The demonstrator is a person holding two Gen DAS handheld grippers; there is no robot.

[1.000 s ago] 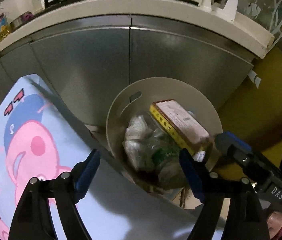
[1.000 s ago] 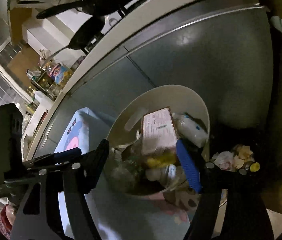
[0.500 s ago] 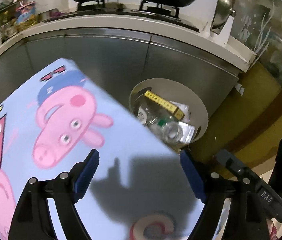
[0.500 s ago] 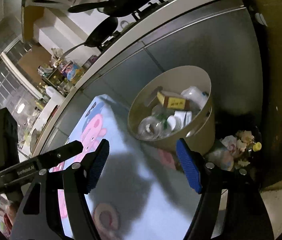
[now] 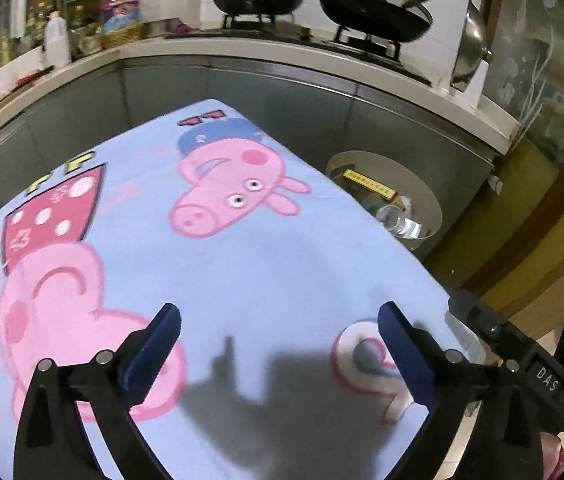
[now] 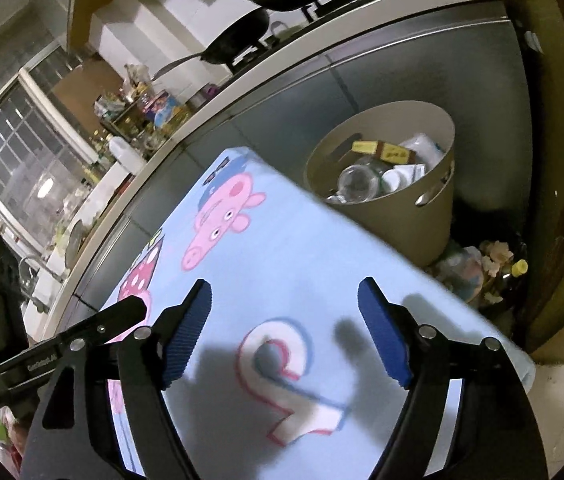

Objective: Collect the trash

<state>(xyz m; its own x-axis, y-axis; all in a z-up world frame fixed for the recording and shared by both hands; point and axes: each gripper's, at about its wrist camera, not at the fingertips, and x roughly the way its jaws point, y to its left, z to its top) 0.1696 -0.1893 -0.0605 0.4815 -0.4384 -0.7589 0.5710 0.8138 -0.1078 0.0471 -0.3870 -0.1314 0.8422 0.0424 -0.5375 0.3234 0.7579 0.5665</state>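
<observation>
1. From my left wrist view the blue cartoon cloth (image 5: 241,248) hides the near side of the beige bin (image 5: 422,196); I only see part of its contents.
2. Cloth runs off the bottom and left edges there; I can't see what it lies on.
3. Right wrist view: the heap (image 6: 482,272) on the floor beside the bin is dark, I can't make out what it is.
4. Countertop clutter (image 6: 141,108) is too small to identify.
5. Print on the yellow box (image 6: 386,151) is unreadable.

Dim kitchen: a pale bench (image 5: 241,50) over grey steel cabinet fronts (image 5: 290,116), two black woks (image 5: 257,0) on a gas hob, a gridded window (image 6: 21,160) at left, pale floor tiles (image 6: 554,408).
</observation>
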